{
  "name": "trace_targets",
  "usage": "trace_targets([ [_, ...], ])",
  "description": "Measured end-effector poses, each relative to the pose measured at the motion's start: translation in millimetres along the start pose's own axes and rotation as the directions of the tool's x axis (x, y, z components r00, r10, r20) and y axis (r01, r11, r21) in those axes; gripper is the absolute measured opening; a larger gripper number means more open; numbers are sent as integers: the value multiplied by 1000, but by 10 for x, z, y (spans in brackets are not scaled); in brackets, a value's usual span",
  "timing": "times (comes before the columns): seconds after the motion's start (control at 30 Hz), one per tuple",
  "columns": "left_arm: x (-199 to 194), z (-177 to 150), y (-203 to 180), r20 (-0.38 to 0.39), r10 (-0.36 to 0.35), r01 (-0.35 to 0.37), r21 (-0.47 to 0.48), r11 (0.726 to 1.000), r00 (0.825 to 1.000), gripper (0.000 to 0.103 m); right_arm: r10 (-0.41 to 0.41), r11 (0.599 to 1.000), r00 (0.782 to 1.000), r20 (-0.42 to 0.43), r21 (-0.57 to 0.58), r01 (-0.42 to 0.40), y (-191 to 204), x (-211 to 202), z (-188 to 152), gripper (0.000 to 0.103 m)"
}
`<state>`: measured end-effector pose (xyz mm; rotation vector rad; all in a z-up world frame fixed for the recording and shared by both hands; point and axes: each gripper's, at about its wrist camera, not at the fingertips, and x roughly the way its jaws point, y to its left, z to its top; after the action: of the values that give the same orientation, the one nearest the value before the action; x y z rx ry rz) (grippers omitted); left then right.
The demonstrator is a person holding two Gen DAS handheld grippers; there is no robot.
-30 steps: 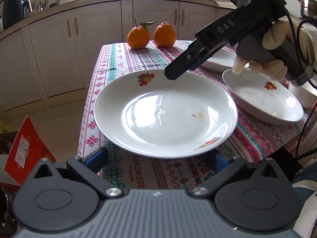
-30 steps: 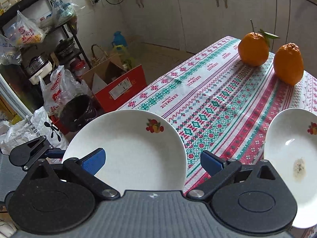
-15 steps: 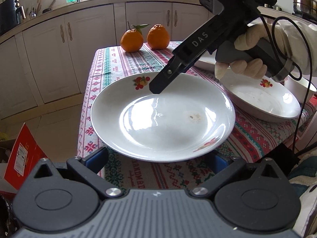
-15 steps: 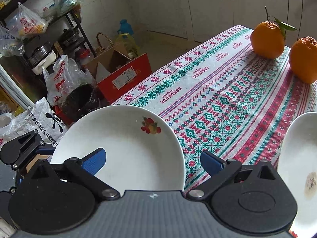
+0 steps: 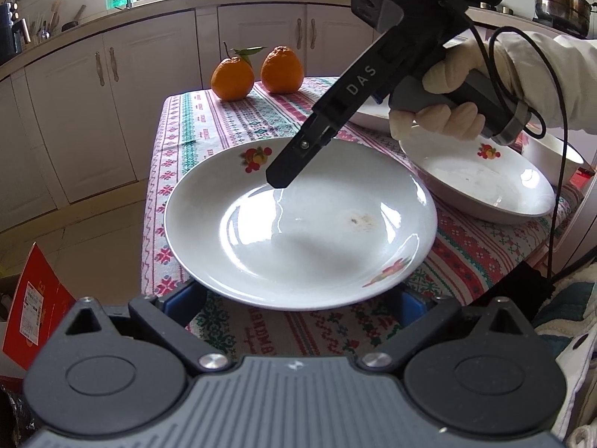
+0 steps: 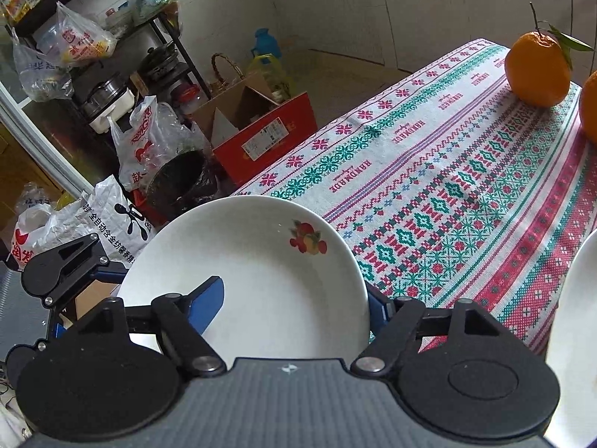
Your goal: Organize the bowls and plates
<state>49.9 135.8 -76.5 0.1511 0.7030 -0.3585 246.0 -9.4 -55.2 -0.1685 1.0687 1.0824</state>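
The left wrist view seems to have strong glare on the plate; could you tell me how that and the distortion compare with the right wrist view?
Left wrist view: bright window reflections streak the plate, the right gripper shadows it, and cabinets bow. Right wrist view: the plate looks evenly lit, and the tablecloth stripes curve.

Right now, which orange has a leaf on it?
The left orange, nearer the table's edge, has a green leaf on its stem; the right one has none.

Two oranges (image 5: 257, 73) sit touching at the far end of the patterned tablecloth (image 6: 466, 194). On the floor beside the table stand a red box (image 6: 261, 142) and plastic bags (image 6: 145, 142).
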Motion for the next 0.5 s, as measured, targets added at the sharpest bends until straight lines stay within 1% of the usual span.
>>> trace_targets([
  [0.03,-1,-1,2,0,-9,9,3,1000,1000,97,8,1000,1000,0,3,-8,-9,-4,4,81],
  [0.17,0,4,22,-4,-17,17,8,1000,1000,96,19,1000,1000,-6,6,-19,-22,-10,8,81],
  [0.5,6,75,55,-5,-23,23,40,999,1000,95,3,1000,1000,6,16,-3,-16,-33,34,82],
])
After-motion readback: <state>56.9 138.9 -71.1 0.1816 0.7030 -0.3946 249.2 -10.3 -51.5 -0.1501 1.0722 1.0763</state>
